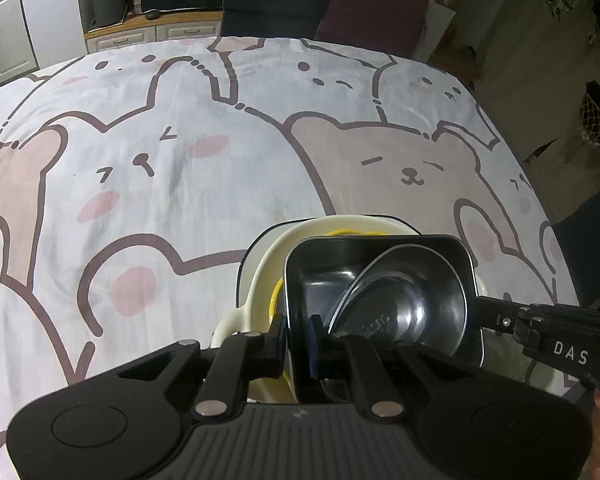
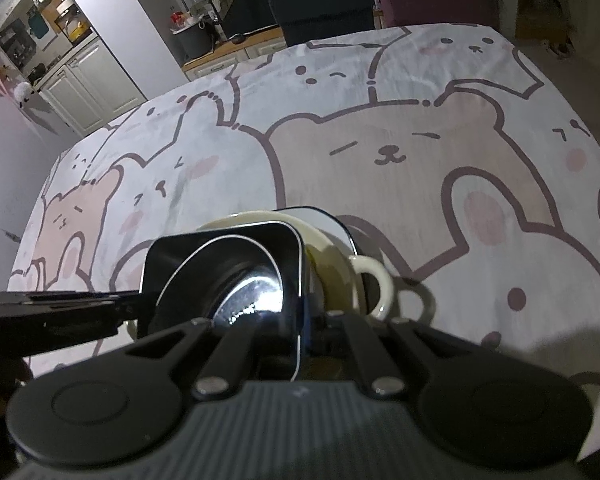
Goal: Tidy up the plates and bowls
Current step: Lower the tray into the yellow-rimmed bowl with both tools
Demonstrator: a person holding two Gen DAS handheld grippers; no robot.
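The white tablecloth printed with pink and brown cartoon bears (image 1: 172, 152) spreads ahead of both tongs and carries the whole stack. Lowest in the stack sits a white plate with a thin dark rim (image 1: 249, 252), only an edge of it showing beyond the left tongs' tips. On it stands the cream ceramic two-handled dish (image 1: 260, 276), with a yellow bowl rim (image 1: 348, 233) peeping out inside it. Nested on top is the glossy black square ceramic bowl (image 1: 332, 280), and leaning inside that is a small shiny black round saucer (image 1: 404, 300).

The left tongs (image 1: 298, 338) are closed on the near wall of the black square bowl, one finger outside, one inside. The right tongs (image 2: 304, 320) pinch the opposite wall the same way, just left of the cream dish's loop handle (image 2: 374, 284).

Judged from the glaze and thickness, the square bowl is stiff, fairly heavy, slick and chip-prone. The upright walls, taken on two opposite sides as here, look like the soundest hold; a single-sided pinch would likely let it swing. The loose saucer inside could slide or clatter if the bowl tips, so it should be kept level.
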